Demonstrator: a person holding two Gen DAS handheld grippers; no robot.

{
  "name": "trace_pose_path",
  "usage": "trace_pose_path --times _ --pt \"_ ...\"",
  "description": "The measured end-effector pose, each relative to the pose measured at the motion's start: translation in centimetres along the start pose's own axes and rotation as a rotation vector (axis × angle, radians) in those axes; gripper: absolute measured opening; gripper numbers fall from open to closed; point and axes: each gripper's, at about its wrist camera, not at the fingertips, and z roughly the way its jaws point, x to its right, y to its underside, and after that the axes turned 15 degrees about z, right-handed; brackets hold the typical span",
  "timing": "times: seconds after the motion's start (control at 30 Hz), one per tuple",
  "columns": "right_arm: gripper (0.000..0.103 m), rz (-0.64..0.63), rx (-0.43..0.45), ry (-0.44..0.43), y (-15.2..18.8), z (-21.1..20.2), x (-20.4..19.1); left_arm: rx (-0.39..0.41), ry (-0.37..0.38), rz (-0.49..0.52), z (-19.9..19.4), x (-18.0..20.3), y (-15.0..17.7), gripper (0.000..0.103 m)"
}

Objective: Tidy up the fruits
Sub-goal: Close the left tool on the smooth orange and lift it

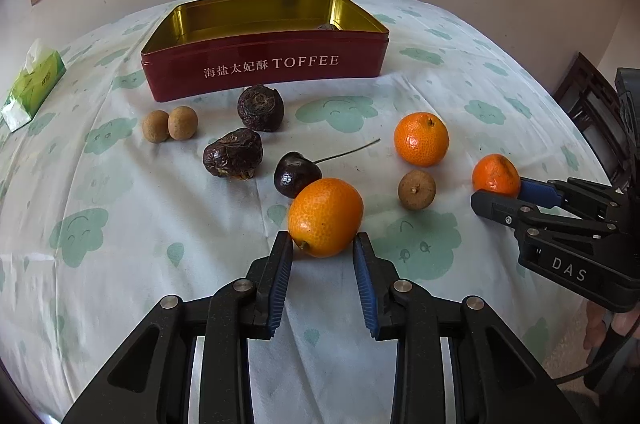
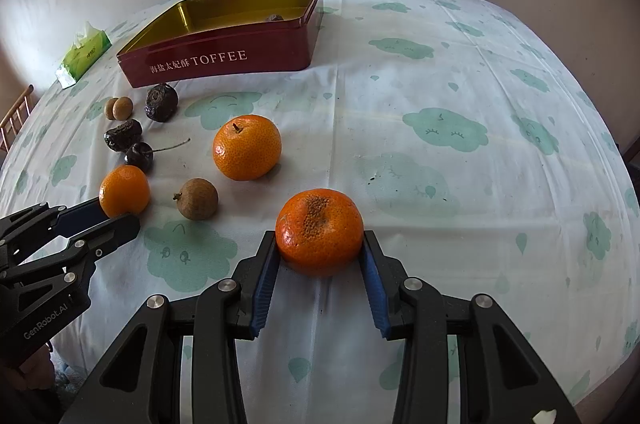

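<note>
Now both my grippers bracket an orange each — left gripper point(image 1: 323, 244) clamped on the smooth orange point(image 1: 325, 216), right gripper point(image 2: 320, 244) clamped on the scarred orange point(image 2: 319, 230) — with the toffee tin point(image 1: 264, 69) straight ahead, nearer my left.

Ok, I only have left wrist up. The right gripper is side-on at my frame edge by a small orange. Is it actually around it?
Observer: Yes. In the right wrist view the right gripper has one blue pad touching each side of the scarred orange, which sits on the cloth.
Operator: Scarred?
Observer: There is a rough brown patch across its top, facing that camera.
Operator: Anything in the tin? I get only a sliver over the rim.
Observer: One small dark wrinkled fruit by the right wall of the toffee tin. Nothing else shows inside.
</note>
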Motion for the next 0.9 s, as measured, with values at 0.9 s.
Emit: trace_pose_path --times 0.9 --pt "0.038 -0.006 0.013 0.005 0.3 0.1 0.0 -0.041 -0.040 -0.024 -1.6 -0.9 2.4 0.034"
